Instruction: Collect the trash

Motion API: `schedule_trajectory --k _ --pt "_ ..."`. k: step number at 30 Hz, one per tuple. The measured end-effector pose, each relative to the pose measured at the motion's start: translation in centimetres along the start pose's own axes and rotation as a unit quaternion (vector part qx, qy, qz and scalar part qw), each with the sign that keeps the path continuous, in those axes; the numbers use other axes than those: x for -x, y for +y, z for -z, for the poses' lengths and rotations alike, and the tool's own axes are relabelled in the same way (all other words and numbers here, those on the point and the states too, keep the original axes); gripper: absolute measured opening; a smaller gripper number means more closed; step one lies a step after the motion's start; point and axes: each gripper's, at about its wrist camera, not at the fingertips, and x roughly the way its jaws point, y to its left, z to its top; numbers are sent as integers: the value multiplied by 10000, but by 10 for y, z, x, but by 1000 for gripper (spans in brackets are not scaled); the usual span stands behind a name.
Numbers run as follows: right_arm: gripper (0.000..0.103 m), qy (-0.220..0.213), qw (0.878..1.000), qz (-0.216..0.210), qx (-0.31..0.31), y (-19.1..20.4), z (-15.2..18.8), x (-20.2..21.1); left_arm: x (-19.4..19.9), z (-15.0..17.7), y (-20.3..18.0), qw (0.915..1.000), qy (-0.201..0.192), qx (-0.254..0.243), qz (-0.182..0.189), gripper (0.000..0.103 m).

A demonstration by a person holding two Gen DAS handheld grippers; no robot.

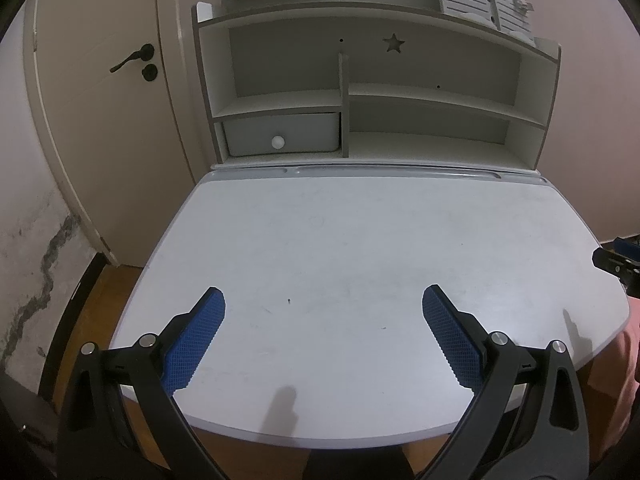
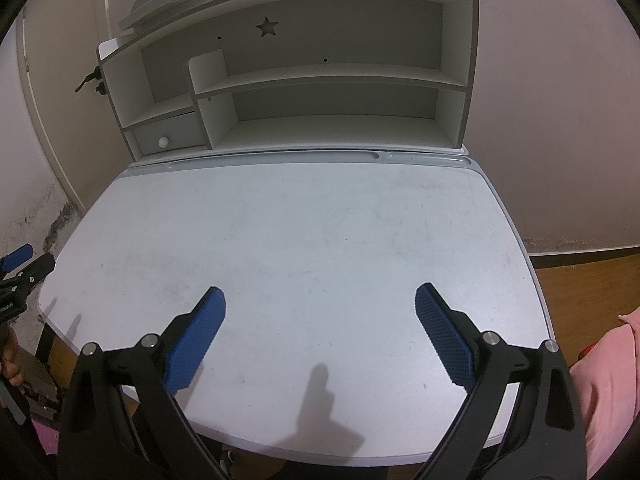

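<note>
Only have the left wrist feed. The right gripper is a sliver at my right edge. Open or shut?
Observer: Open. In the right wrist view the right gripper has its blue fingers spread wide, with nothing between them.
Operator: What's on the floor past the desk's right side?
Observer: Wood floor along a dark baseboard, right of the desk. No trash in view there.
Operator: How is my gripper held?
Observer: The left gripper sits at the desk's left edge, and a hand shows on the grip below it.
</note>
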Motion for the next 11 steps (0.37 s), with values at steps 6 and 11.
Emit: schedule_trajectory --k 6,11 --pt "92 3 10000 3 -1 0 0 0 3 1 -2 10000 4 40 10 96" --pt "92 20 10000 2 -14 -2 0 -2 2 2 -3 10000 47 86 21 96"
